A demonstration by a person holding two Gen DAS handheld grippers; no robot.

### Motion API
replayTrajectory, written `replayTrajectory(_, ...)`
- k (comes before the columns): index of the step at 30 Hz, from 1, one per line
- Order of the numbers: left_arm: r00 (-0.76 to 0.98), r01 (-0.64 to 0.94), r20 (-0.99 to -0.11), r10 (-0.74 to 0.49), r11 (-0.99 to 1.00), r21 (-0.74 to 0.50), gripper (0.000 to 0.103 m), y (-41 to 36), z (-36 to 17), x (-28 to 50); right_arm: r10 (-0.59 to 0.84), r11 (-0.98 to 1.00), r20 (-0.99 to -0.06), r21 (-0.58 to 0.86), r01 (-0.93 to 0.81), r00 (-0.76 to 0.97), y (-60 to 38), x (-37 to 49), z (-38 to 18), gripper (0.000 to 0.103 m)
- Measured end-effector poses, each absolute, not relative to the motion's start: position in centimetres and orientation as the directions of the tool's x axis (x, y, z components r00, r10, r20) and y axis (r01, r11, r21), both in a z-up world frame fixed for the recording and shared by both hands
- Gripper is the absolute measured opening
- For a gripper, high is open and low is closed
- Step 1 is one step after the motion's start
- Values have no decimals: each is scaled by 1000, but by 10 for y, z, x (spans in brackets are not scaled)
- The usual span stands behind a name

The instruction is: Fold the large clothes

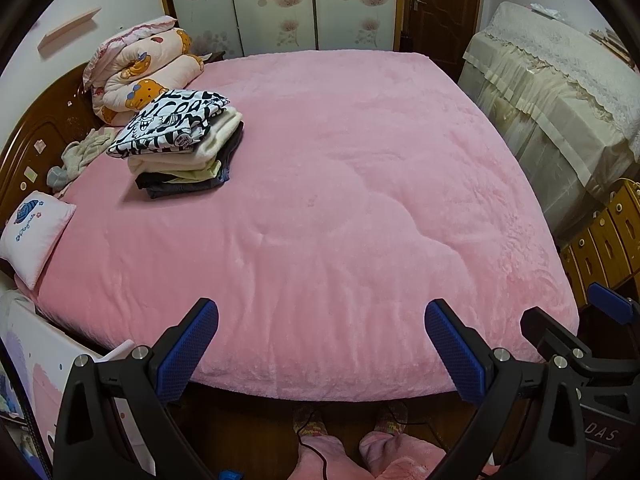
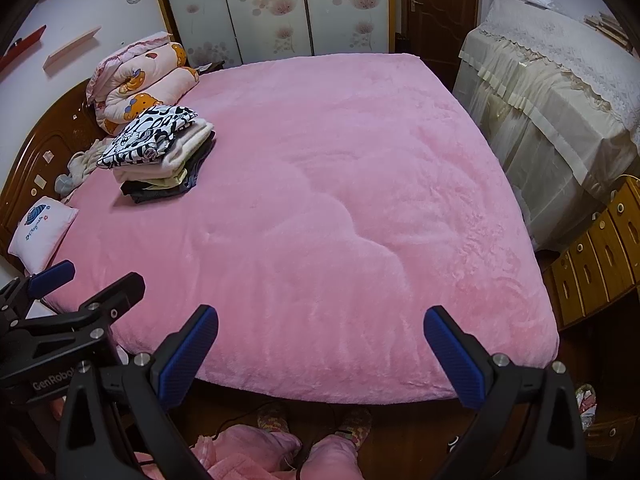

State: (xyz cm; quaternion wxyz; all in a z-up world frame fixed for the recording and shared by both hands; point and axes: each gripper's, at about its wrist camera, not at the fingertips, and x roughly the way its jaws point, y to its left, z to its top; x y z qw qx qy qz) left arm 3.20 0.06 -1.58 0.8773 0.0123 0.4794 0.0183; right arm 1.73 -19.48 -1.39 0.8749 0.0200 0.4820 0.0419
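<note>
Left gripper (image 1: pixel 321 322) and right gripper (image 2: pixel 321 322) both hover over the near edge of the bed, jaws wide apart, nothing between the blue textured pads (image 1: pixel 191 350). Each gripper shows in the other's view, at the side edge of the frame. No container holds the clothes: the stack of folded clothes (image 1: pixel 182 146) sits directly on the fluffy pink blanket (image 1: pixel 340 208) near the bed's far left corner, a black-and-white lettered garment (image 1: pixel 170 122) on top, a cream fleece piece under it, dark grey items at the bottom. Just behind the stack, at the headboard side, lies a rolled pink quilt with orange bear print (image 1: pixel 140 68). A loose pale crumpled cloth (image 1: pixel 82 154) lies at the left edge beside the dark wooden headboard (image 1: pixel 36 140), and a small white embroidered pillow (image 1: pixel 32 236) rests nearer along the same edge. The rest of the blanket is bare, with shallow creases across the middle. Room: floral-panelled wardrobe doors (image 1: pixel 276 4) beyond the far edge, brown door to their right, cream lace-covered furniture (image 1: pixel 560 92) along the right side, wooden drawer unit (image 1: pixel 608 232) near the right corner. Person's pink-clad legs and patterned slippers (image 1: pixel 308 420) stand on the dark floor below the near edge.
</note>
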Motion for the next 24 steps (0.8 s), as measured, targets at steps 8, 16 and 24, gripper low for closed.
replayTrajectory(8, 549, -27, -834, 45, 999, 36, 102, -3, -14, 31, 93, 996, -840, 74, -59, 534, -200, 22, -15, 103)
replayTrajectory(16, 553, -34, -831, 55, 998, 43, 102, -8, -13, 28, 94, 996, -841, 73, -60, 533, -200, 22, -15, 103)
replayTrajectory(24, 554, -47, -830, 66, 998, 48, 102, -16, -12, 20, 94, 996, -843, 75, -57, 530, -202, 25, -14, 103)
